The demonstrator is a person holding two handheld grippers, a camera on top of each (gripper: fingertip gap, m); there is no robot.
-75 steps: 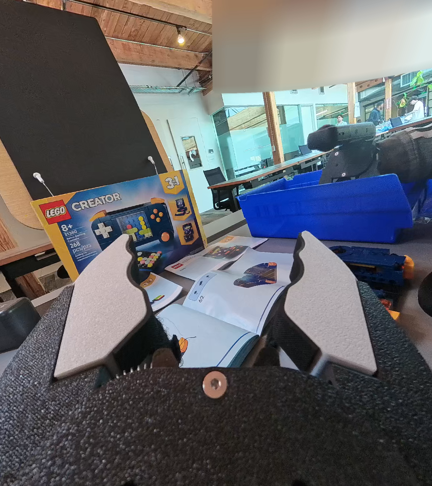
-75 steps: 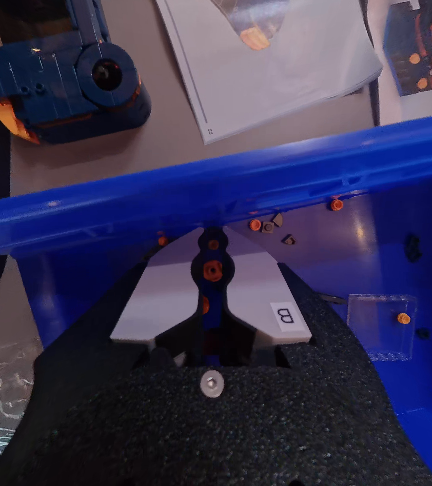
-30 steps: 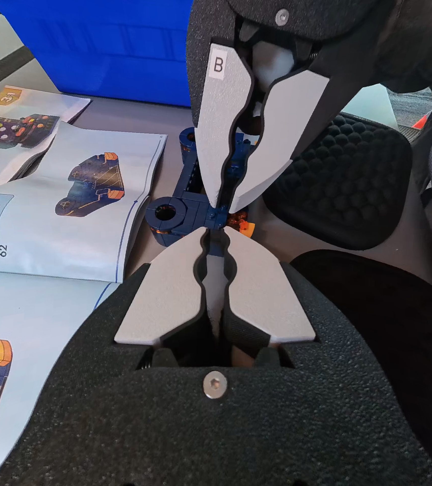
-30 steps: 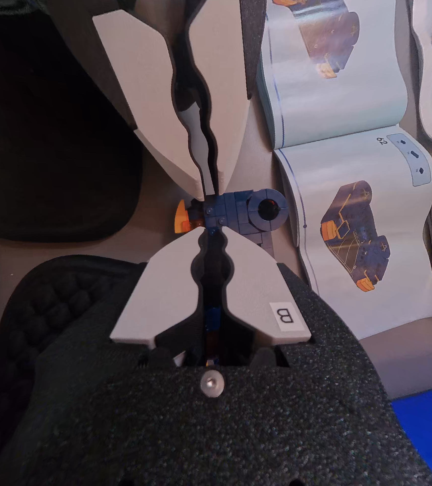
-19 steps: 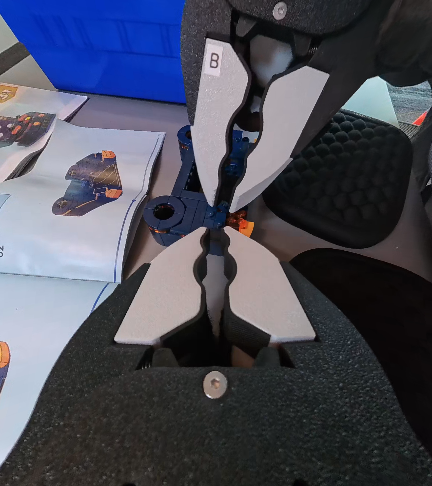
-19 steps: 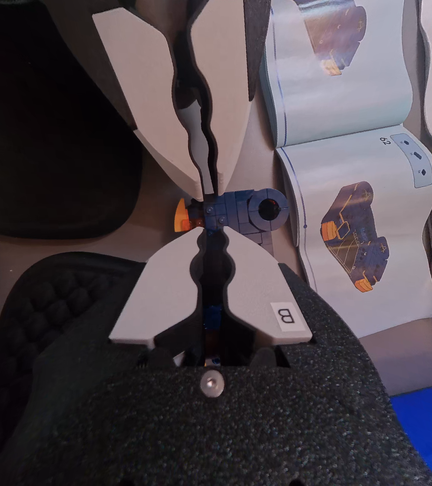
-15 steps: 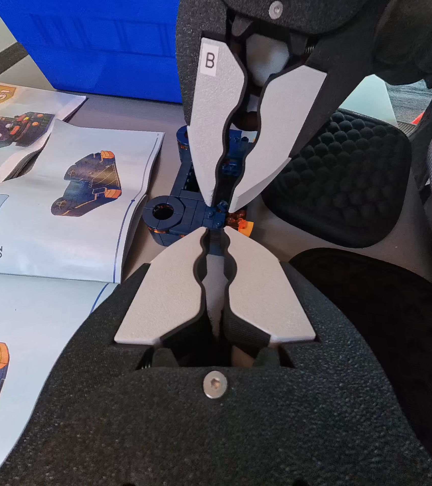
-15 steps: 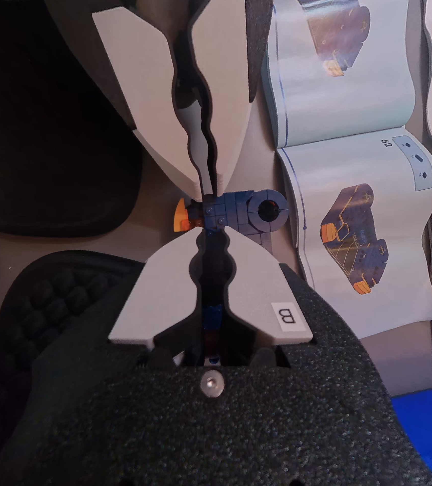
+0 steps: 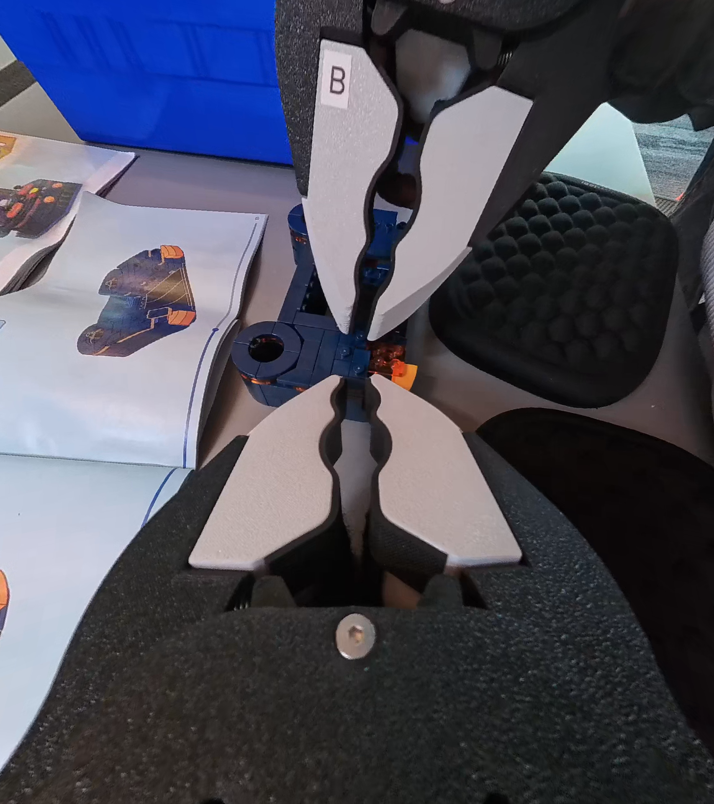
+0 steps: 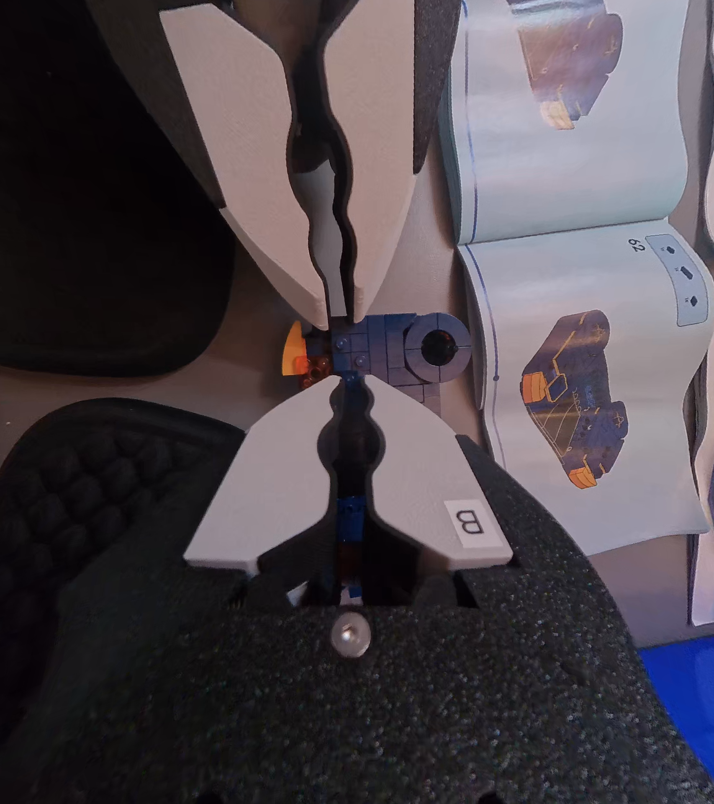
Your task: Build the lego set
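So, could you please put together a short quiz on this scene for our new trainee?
1. True or false: the jaws of the right gripper stand wide open.
2. In the left wrist view, the open instruction booklet lies on which side of the lego model? A) left B) right C) on top of it
3. What colour is the bin behind the lego model?
Key: 1 false; 2 A; 3 blue.
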